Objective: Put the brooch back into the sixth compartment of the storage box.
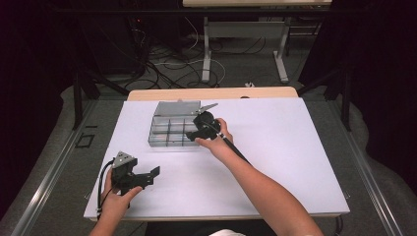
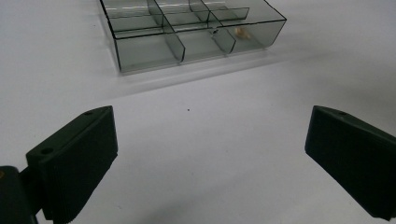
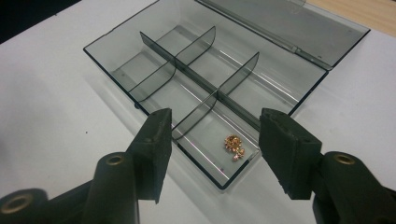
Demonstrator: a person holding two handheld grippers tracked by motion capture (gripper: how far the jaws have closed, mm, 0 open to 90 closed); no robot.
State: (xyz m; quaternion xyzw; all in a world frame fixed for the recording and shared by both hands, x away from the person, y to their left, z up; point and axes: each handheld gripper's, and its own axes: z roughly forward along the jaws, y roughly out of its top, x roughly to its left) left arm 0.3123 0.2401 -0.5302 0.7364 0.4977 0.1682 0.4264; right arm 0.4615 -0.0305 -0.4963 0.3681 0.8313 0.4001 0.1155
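Right gripper (image 3: 212, 140): jaws parted, nothing between the pads. It hangs over the near right corner compartment of the organizer box (image 3: 116, 56). In that compartment, lying loose on the floor of the tray, is a small gold-coloured ornament (image 3: 233, 143), clear of both jaws. The box is smoky clear plastic, with dividers, its lid (image 3: 299, 28) folded back flat on the far side. It sits on the white table (image 1: 275, 147) toward the far edge, left of centre.

Left gripper (image 2: 210, 154): jaws spread wide, empty, above bare table near the near left corner, well apart from the box.
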